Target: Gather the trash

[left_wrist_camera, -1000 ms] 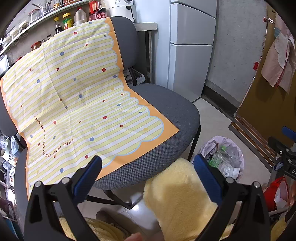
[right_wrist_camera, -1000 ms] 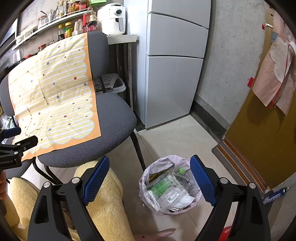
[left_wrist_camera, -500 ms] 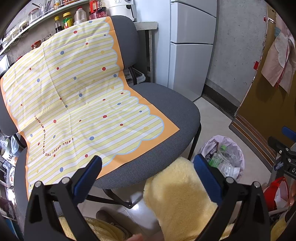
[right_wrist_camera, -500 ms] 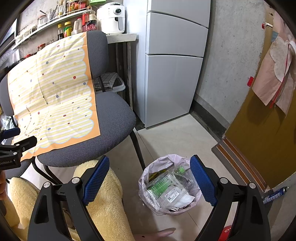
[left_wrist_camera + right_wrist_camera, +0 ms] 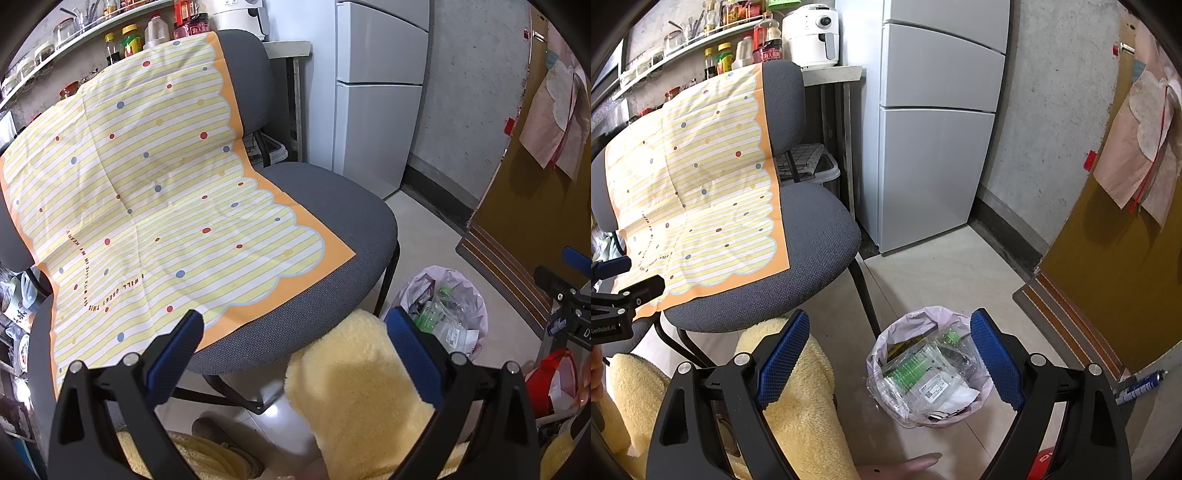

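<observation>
A small trash bin (image 5: pixel 929 365) lined with a pale bag stands on the tiled floor, full of clear plastic packaging and green-labelled wrappers. It also shows in the left wrist view (image 5: pixel 448 310) at lower right. My right gripper (image 5: pixel 888 363) is open and empty, held above the floor with the bin between its blue pads. My left gripper (image 5: pixel 293 343) is open and empty, held in front of the grey chair (image 5: pixel 332 206), whose yellow striped cloth (image 5: pixel 147 199) bears no trash that I can see.
A white fridge (image 5: pixel 934 147) stands behind the chair. A fluffy yellow-clad leg (image 5: pixel 801 406) is between chair and bin. A brown door (image 5: pixel 1119 277) with a doormat is at right. A shelf of bottles (image 5: pixel 129 37) runs along the back wall.
</observation>
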`<state>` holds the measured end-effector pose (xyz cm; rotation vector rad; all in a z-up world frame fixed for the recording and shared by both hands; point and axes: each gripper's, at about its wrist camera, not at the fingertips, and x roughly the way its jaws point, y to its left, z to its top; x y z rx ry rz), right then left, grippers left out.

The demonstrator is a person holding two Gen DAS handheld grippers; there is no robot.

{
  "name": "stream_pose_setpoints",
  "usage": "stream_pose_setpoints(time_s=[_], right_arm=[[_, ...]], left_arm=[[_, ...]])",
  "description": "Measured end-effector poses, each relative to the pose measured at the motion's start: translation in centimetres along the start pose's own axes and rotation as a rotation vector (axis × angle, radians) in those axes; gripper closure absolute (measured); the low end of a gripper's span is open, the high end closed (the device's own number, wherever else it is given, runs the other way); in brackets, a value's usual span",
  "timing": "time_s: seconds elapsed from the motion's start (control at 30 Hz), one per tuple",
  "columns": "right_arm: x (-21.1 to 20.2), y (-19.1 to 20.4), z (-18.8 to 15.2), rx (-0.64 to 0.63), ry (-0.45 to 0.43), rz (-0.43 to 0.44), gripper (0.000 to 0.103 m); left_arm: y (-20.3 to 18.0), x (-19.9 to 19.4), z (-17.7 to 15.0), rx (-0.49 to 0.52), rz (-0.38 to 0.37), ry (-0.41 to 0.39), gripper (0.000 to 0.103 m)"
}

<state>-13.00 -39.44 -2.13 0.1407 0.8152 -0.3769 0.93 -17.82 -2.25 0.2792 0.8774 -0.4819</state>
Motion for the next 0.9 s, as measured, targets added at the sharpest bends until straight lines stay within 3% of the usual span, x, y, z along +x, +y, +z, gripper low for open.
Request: stream_pose_setpoints(time_s=[0.47, 0.63, 0.77, 0.9], right_arm=[[0.1, 0.0, 0.0, 0.001, 0.003, 0.003, 0.015], [1.9, 0.6, 0.2, 0.001, 0.03, 0.023, 0.012], [6.6, 2.9, 1.6, -0.033, 0.099, 0.104, 0.011], [11.8, 6.4, 4.3, -0.064, 0.114, 0.239, 0.011]], left_arm=[[-0.1, 0.0, 0.0, 0.016, -0.027, -0.002, 0.006], [0.3, 0.8, -0.4, 0.036, -0.038, -0.01, 0.006], [2.3, 3.2, -0.8, 0.002, -0.035, 0.057, 0.006], [7.7, 5.6, -1.4, -0.101, 0.017, 0.099, 0.006]])
